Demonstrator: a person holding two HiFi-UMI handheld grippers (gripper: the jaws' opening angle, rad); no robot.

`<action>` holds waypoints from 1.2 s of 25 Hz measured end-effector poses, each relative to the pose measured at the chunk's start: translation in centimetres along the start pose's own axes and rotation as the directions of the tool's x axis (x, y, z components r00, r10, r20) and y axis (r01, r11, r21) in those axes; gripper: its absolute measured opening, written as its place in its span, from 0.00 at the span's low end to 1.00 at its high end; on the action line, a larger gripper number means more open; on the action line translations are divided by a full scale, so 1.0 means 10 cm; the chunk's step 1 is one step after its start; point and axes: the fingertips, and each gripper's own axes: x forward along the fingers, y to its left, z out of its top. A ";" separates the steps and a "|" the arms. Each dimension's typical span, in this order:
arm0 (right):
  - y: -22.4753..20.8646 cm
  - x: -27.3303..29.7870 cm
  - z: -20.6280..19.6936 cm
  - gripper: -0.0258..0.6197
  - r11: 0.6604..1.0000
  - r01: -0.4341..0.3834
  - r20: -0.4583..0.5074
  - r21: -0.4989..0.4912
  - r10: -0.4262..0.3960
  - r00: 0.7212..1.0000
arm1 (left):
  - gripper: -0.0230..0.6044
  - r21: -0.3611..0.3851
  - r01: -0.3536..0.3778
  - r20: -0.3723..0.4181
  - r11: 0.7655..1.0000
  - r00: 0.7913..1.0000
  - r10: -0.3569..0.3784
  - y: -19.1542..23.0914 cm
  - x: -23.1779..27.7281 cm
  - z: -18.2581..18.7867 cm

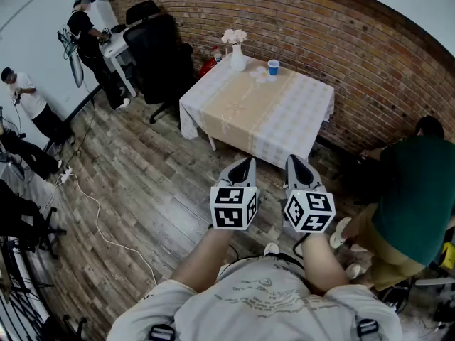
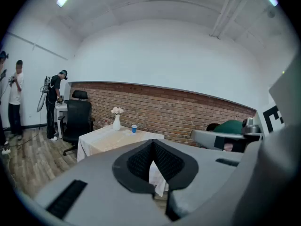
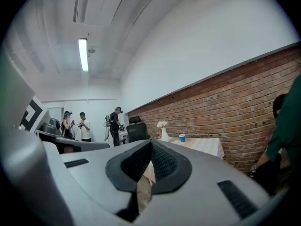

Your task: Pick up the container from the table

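Note:
A small blue cup (image 1: 274, 67) stands near the far edge of a cloth-covered table (image 1: 249, 116), beside a white vase of flowers (image 1: 238, 57). My left gripper (image 1: 242, 163) and right gripper (image 1: 295, 160) hover side by side over the wooden floor, well short of the table's near edge. Both are shut with nothing between the jaws. The left gripper view has its closed jaws (image 2: 152, 143) in front of the table (image 2: 101, 142), with the cup (image 2: 134, 128) and vase (image 2: 116, 121) far off. In the right gripper view the shut jaws (image 3: 150, 143) sit left of the distant cup (image 3: 182, 137).
A black office chair (image 1: 160, 55) stands left of the table by a white desk. A person in a green top (image 1: 412, 187) crouches at the right by the brick wall (image 1: 370, 55). Other people stand at the far left (image 1: 89, 34). A white cable (image 1: 99, 222) trails across the floor.

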 end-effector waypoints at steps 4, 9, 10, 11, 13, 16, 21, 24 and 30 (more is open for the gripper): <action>-0.07 0.05 0.02 0.04 1.000 -0.002 0.000 0.003 0.002 1.000 | 0.04 0.000 -0.002 0.003 1.000 1.000 0.002 -0.02 0.08 0.04; -0.12 0.08 0.02 0.04 0.999 -0.018 0.004 0.031 0.018 1.000 | 0.04 0.004 -0.012 -0.004 1.000 1.000 0.012 -0.05 0.14 0.03; -0.14 0.09 0.02 0.04 0.999 -0.018 0.005 0.033 0.018 1.000 | 0.04 0.004 -0.013 -0.005 1.000 1.000 0.013 -0.06 0.15 0.02; -0.17 0.10 0.02 0.04 0.999 -0.018 0.006 0.032 0.017 1.000 | 0.04 0.004 -0.015 -0.006 1.000 1.000 0.015 -0.07 0.17 0.02; -0.22 0.14 0.03 0.04 0.999 -0.021 0.006 0.029 0.021 1.000 | 0.04 0.003 -0.021 -0.008 1.000 1.000 0.021 -0.08 0.23 0.01; -0.34 0.23 0.04 0.04 0.999 -0.032 -0.001 0.026 0.032 0.999 | 0.04 0.007 -0.033 -0.009 0.999 0.999 0.033 -0.12 0.36 0.04; -0.59 0.42 0.14 0.04 0.998 -0.062 -0.015 0.012 0.062 0.998 | 0.04 0.007 -0.052 0.003 0.999 0.999 0.052 -0.25 0.65 0.18; -0.73 0.51 0.20 0.04 0.997 -0.083 -0.020 0.001 0.083 0.996 | 0.04 0.003 -0.067 0.009 0.998 0.998 0.067 -0.32 0.80 0.23; -0.99 0.61 0.12 0.04 0.995 -0.101 -0.054 -0.009 0.101 0.993 | 0.04 -0.022 -0.094 0.003 0.995 0.996 0.094 -0.45 1.00 0.14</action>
